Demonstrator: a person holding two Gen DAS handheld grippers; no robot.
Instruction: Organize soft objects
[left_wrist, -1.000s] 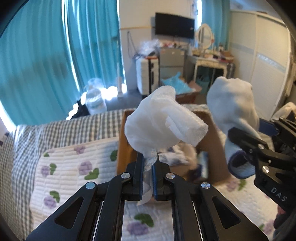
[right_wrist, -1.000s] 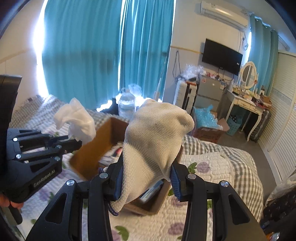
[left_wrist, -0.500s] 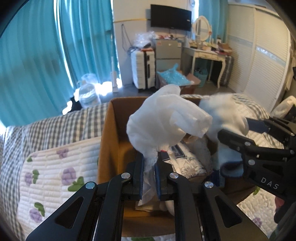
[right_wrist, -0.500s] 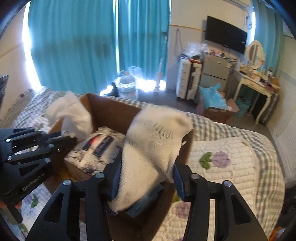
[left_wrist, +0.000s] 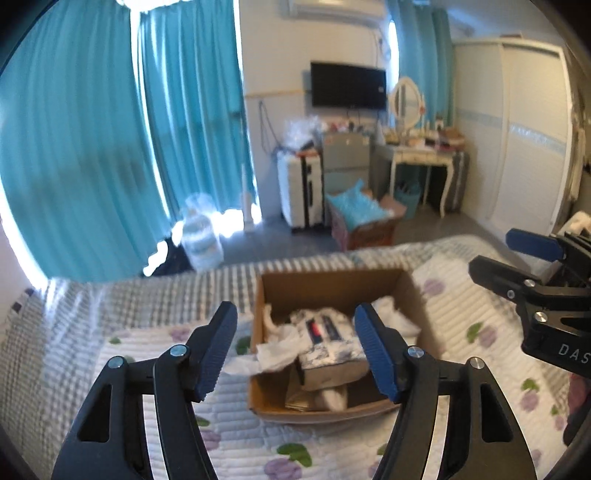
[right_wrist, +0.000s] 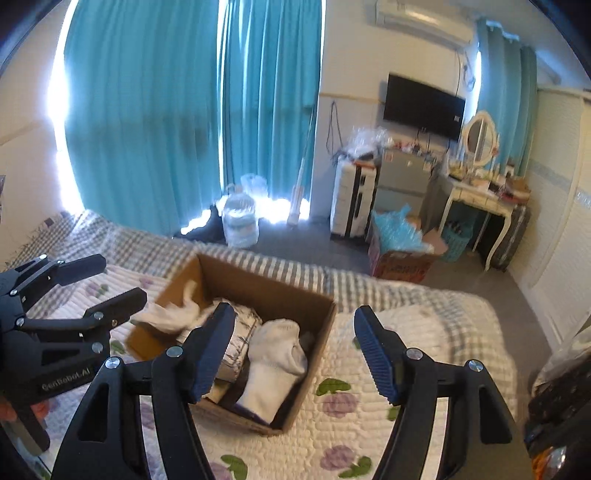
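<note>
Quilted floral bedspread (left_wrist: 461, 325), cardboard box (left_wrist: 332, 284) on it, teal curtains (left_wrist: 110, 147), both hand-held grippers opening, empty.

Cardboard box (left_wrist: 408, 284) contents blurred, tissue pack (right_wrist: 240, 332) partly behind fingers (right_wrist: 212, 347), dresser clutter unreadable.

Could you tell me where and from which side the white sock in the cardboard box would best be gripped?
Grip the white sock at its bunched upper end, coming from above through the open top of the cardboard box. That end stands highest among the contents, while the lower end slopes down toward the near wall. The right gripper, fingers opening and empty, hangs closest, so it probably suits best.
</note>
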